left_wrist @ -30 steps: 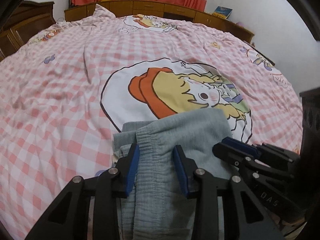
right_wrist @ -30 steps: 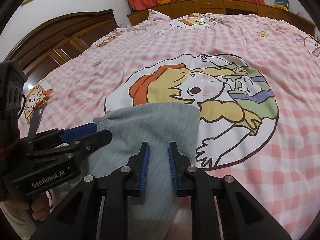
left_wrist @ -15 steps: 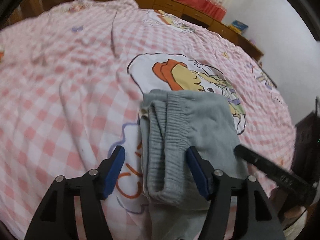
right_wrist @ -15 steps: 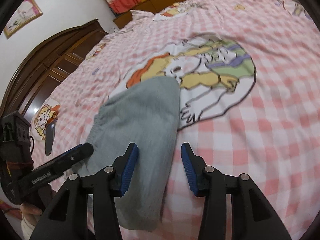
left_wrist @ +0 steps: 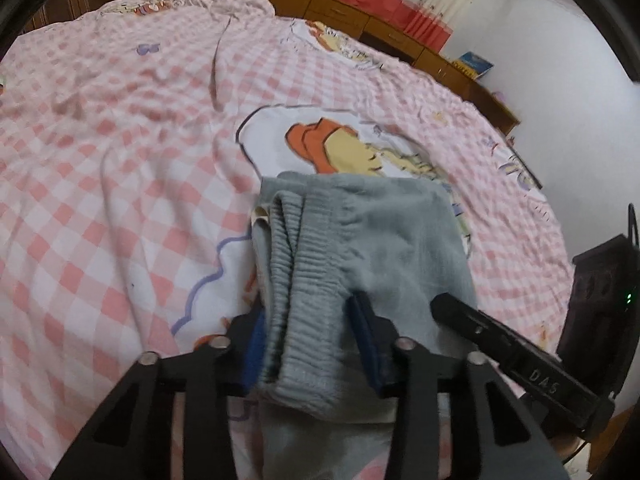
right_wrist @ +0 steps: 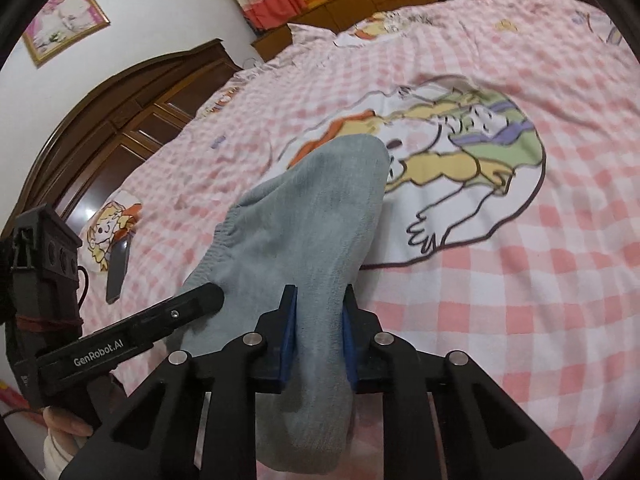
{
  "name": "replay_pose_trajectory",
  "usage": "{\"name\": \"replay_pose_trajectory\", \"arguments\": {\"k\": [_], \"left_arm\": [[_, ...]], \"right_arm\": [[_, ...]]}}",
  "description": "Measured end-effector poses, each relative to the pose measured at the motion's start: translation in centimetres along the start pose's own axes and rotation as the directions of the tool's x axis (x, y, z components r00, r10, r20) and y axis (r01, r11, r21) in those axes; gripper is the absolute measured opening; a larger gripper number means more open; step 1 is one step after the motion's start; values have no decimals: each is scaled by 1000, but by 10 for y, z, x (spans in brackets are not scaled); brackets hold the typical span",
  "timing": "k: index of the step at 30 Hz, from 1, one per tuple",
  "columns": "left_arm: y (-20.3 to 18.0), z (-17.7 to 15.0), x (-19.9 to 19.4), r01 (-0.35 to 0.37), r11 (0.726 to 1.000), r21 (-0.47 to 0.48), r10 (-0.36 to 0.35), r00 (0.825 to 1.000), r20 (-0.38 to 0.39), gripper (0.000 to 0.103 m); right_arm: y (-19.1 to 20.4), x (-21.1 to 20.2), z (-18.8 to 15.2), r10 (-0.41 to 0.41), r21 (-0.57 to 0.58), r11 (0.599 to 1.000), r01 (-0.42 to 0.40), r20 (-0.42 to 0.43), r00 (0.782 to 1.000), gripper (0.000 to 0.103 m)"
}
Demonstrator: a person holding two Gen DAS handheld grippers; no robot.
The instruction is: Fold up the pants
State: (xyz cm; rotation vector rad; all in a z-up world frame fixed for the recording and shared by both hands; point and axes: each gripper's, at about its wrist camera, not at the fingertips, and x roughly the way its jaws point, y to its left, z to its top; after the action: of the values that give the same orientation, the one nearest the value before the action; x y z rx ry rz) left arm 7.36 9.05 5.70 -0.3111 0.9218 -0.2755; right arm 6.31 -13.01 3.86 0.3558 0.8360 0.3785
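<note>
The grey pants (left_wrist: 360, 240) lie folded on the pink checked bedspread (left_wrist: 120, 160), the ribbed waistband toward the left side. My left gripper (left_wrist: 312, 340) is shut on the thick near waistband edge of the pants. My right gripper (right_wrist: 318, 332) is shut on the near right fold of the pants (right_wrist: 312, 220). The right gripper's finger (left_wrist: 500, 344) shows in the left wrist view, resting beside the cloth. The left gripper's finger (right_wrist: 160, 320) shows in the right wrist view at the pants' left edge.
A large cartoon print (right_wrist: 460, 160) sits on the bedspread just beyond the pants. A dark phone (right_wrist: 118, 268) lies on the bed at the left. A wooden headboard (right_wrist: 120, 120) and low cabinets (left_wrist: 360, 12) border the bed.
Both grippers were open half a second ago, straddling the pants' near edge. Both have since closed on the cloth, and the views have shifted slightly nearer.
</note>
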Motion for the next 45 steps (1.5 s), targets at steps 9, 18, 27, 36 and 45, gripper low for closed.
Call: {"name": "replay_pose_trajectory", "arguments": {"k": [9,18,27,36,45], "left_arm": [[-26,4,-16,33,999,39,-34,999,30,38],[-80,10,-5,92,987,130,-95,995,17,38],[-154,12,36,178,955,239,-177,984,-27,38],[-184,-10,94,108,933,343,-77,992,-102,38],[-177,-20,87,41,924,379,-18,998,-65,60]], "right_arm": [[3,-35,11,-14,-35,999,17,80,997,20],[-31,-77,18,-78,-3,997,80,156,985,20],[-82,-115,34,-200,32,980,198,199,959,20],[-148,-86,18,-236,130,966,225,74,969,23],[-161,-87,5,-292,177,945,277,70,954,42]]}}
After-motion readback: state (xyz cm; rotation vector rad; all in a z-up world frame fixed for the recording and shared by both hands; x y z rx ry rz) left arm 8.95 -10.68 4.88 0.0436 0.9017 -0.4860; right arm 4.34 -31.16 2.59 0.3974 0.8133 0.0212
